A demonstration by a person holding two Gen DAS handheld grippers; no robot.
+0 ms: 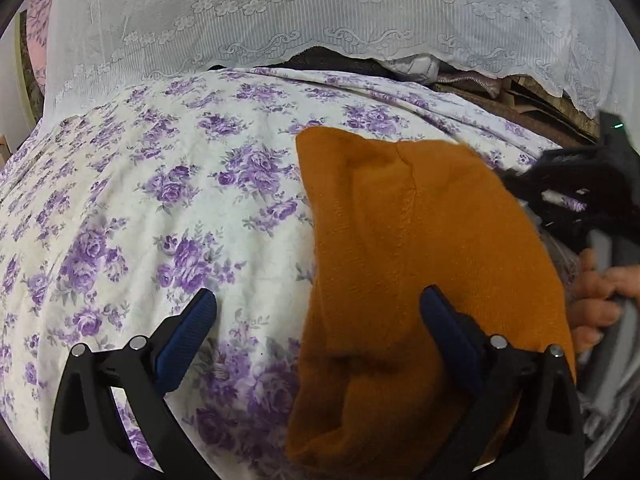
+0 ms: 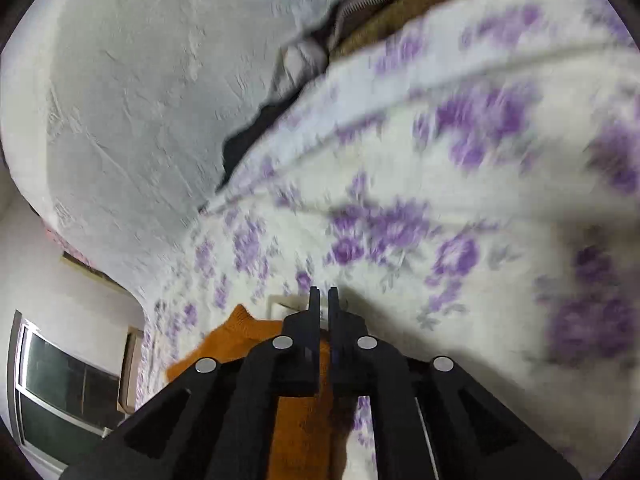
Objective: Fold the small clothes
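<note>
An orange knit garment (image 1: pixel 400 248) lies bunched on the floral sheet (image 1: pixel 160 184), its lower part folded into a thick roll. My left gripper (image 1: pixel 316 312) is open just above it; the right fingertip (image 1: pixel 436 304) rests over the orange cloth and the left fingertip (image 1: pixel 200 312) over bare sheet. My right gripper (image 2: pixel 324 296) has its jaws closed, with orange fabric (image 2: pixel 300 420) showing between and below them. From the left wrist view that gripper (image 1: pixel 576 184) is a dark shape at the garment's far right corner, with a person's hand (image 1: pixel 596 296) behind it.
A white lace cloth (image 1: pixel 320 20) hangs along the back. Under its hem lie dark and striped items (image 1: pixel 460 78) and a brown edge. A window (image 2: pixel 68 392) shows at the lower left of the right wrist view, which is tilted and blurred.
</note>
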